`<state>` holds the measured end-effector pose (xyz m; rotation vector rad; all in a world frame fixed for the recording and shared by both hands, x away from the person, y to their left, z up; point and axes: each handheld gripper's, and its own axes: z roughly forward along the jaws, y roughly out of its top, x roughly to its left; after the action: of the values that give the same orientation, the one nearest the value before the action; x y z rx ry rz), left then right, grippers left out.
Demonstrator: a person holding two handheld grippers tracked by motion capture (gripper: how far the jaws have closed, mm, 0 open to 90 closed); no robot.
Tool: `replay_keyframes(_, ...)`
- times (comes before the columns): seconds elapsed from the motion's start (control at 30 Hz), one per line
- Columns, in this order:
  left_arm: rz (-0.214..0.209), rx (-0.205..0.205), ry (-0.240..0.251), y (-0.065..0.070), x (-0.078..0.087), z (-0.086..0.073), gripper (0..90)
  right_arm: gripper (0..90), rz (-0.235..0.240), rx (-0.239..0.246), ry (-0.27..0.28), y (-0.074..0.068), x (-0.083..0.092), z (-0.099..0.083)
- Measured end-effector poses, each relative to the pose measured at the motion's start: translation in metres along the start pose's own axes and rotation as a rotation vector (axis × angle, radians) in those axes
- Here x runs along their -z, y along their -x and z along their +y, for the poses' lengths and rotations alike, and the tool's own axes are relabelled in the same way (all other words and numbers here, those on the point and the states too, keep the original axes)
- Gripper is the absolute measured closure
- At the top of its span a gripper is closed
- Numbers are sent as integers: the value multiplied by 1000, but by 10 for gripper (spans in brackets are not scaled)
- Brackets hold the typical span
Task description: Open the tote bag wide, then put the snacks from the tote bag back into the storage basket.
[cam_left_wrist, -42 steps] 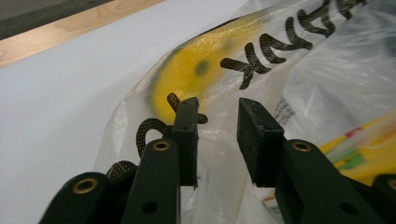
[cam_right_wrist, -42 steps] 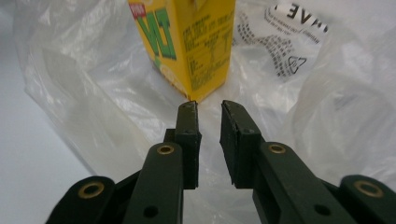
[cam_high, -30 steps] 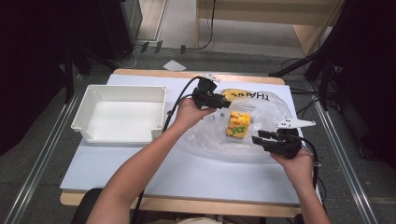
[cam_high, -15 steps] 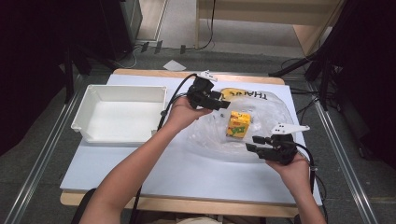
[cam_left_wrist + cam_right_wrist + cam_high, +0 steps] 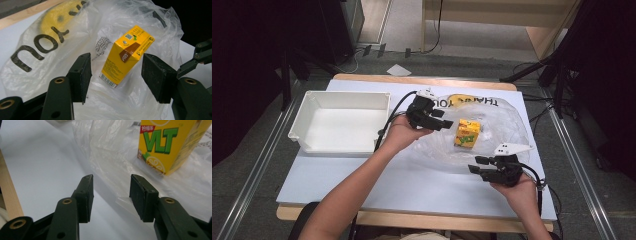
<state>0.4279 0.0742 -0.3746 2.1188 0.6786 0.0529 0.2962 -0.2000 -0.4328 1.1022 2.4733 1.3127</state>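
Observation:
A yellow drink carton (image 5: 467, 133) lies on a crumpled clear plastic bag (image 5: 499, 117) printed with a yellow smiley and black letters. My left gripper (image 5: 447, 120) hovers just left of the carton and points at it. Its jaws have just been opening. In the left gripper view the left gripper (image 5: 116, 65) is open, with the carton (image 5: 126, 53) lying beyond the pads, untouched. My right gripper (image 5: 474, 165) sits at the bag's near edge. Its jaws have also just been opening and nothing is between them. The right gripper (image 5: 111, 178) points past the bag's edge (image 5: 110, 157) toward the carton (image 5: 166, 142).
An empty white tray (image 5: 339, 122) stands at the left of the pale table top (image 5: 362, 185). The table's wooden front edge (image 5: 422, 220) runs near the person's forearms. Dark stands and cables surround the table.
The left hand has drawn a little left and back from the carton. The right hand has slid left and nearer the person along the bag's front edge.

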Motion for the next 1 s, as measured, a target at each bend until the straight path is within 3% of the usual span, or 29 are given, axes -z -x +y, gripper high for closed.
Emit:
replay_keyframes(0.43, -19, -49, -36, 8, -12, -3, 419, 556, 19, 24, -11, -6, -4, -13)
replay_keyframes(1.0, -30, -67, -57, 7, -38, -3, 405, 556, 62, 45, -41, -15, -14, -19)
